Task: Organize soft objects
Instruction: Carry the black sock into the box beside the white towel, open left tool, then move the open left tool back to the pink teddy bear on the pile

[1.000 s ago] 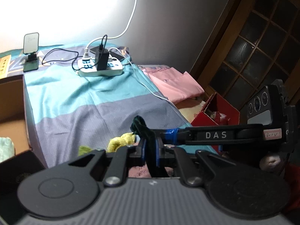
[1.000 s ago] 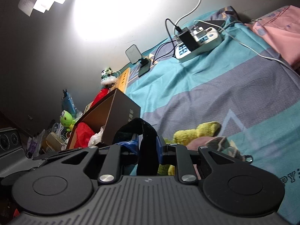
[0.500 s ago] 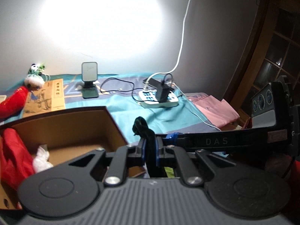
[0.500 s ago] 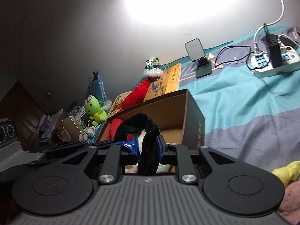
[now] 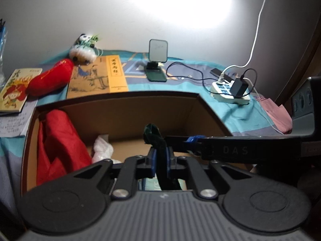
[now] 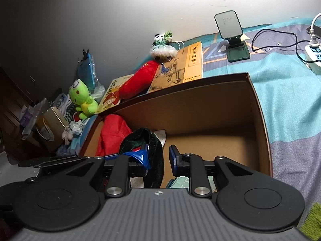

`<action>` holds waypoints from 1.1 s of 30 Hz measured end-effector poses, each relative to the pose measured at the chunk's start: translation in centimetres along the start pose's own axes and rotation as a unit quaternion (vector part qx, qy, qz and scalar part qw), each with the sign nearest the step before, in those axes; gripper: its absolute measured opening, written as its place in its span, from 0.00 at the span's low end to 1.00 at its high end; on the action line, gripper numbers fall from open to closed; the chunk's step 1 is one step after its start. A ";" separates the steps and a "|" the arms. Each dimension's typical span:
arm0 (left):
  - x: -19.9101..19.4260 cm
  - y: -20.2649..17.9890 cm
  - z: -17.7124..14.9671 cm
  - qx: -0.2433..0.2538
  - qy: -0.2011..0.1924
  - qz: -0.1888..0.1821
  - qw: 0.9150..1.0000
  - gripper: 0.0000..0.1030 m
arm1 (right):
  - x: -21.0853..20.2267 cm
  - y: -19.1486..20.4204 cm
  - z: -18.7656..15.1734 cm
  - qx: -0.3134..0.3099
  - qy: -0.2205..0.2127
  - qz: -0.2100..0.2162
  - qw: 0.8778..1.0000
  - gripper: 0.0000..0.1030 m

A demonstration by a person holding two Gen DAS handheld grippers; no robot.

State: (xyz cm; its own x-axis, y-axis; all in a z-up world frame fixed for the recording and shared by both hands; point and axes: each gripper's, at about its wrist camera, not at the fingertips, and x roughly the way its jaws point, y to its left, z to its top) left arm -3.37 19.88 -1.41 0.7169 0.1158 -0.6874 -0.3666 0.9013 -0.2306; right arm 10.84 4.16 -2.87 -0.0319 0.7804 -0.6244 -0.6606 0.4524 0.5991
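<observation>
Left tongs point(image 5: 160, 160) clamped on dark green velvet cloth point(image 5: 155, 138), pads pinching it tight. Right tongs point(image 6: 158, 158) just been opening, jaws parted, same cloth point(image 6: 149, 140) draped against the left pad, the other pad clear. Both over the near edge of the cardboard box point(image 6: 258, 108). Best bet: part the right jaws fully, then let go left so cloth drops onto bare floor of box, beside red fabric point(image 5: 58, 138) and white wad point(image 5: 102, 146); keep clear of rim. Beyond: bed with teal-and-grey striped sheet point(image 6: 286, 92), books point(image 5: 98, 76), red plush point(image 5: 50, 76), phone stand point(image 5: 156, 60), power strip point(image 5: 230, 94), white wall. Green frog plush point(image 6: 80, 98) off to the side in clutter.
</observation>
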 end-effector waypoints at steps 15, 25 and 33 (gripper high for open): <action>2.2 3.7 -1.6 -0.031 0.068 0.054 0.996 0.61 | 2.5 1.0 -0.6 -0.014 0.007 -0.071 0.997 0.07; -1.6 3.0 -1.7 -0.034 0.055 0.109 0.992 0.61 | 0.6 2.9 -1.6 -0.053 -0.018 -0.078 0.995 0.07; -3.8 0.7 -2.2 -0.027 0.058 0.176 0.982 0.61 | -1.8 4.8 -3.0 -0.094 -0.065 -0.077 0.991 0.08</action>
State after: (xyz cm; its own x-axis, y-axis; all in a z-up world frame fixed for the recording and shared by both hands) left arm -7.70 19.19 -0.46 0.4697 0.3651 -0.8038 -0.6128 0.7903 0.0008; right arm 5.46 3.63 -0.34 0.1681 0.7629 -0.6243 -0.7783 0.4913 0.3909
